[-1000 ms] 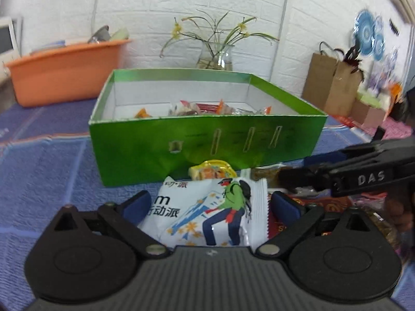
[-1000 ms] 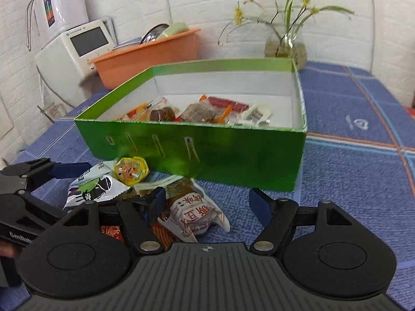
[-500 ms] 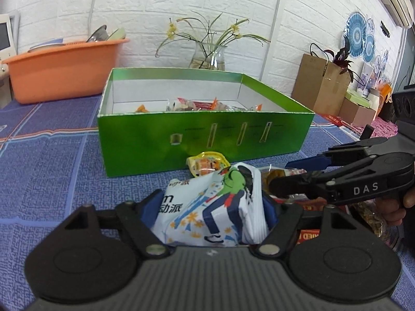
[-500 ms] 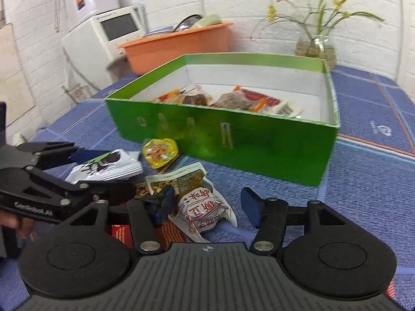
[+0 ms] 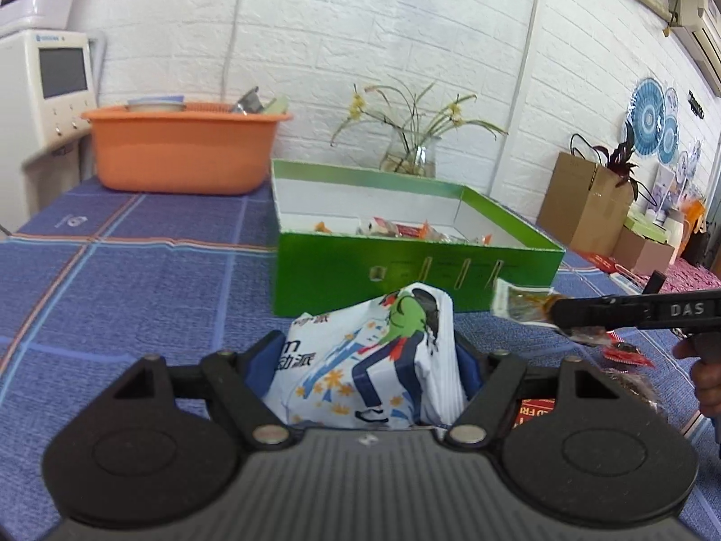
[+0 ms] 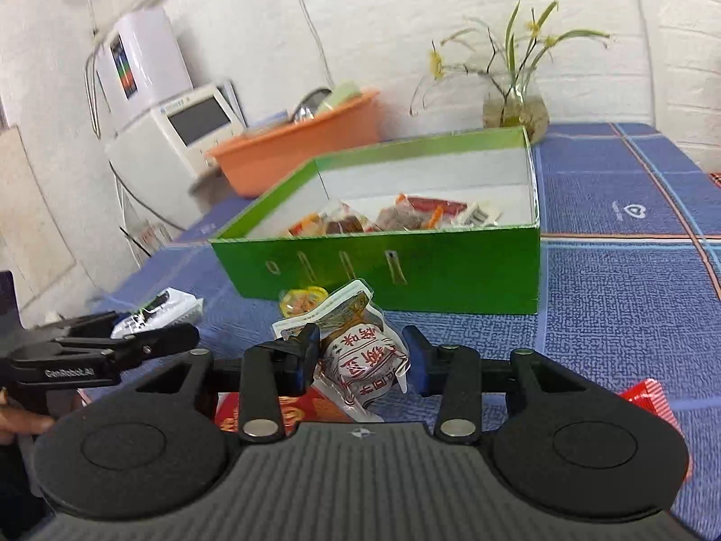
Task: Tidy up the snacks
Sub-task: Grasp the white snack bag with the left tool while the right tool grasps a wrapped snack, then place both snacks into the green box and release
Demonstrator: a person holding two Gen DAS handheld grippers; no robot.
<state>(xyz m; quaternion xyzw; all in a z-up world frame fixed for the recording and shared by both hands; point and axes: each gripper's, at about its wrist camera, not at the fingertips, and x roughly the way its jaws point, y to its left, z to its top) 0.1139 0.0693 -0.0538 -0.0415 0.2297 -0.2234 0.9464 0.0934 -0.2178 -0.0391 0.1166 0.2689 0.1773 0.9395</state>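
Blue checked tabletop (image 5: 135,279) under white brick, carrying a green snack box (image 5: 405,270) partly filled with wrapped snacks, an orange basin (image 5: 180,153) behind. Left hand-held gripper (image 5: 369,356) pinching a white cartoon-printed snack packet (image 5: 374,360), raised before the box. Right hand-held gripper (image 6: 360,356) clamped on a clear brown snack pouch (image 6: 360,356), near the box's front wall.
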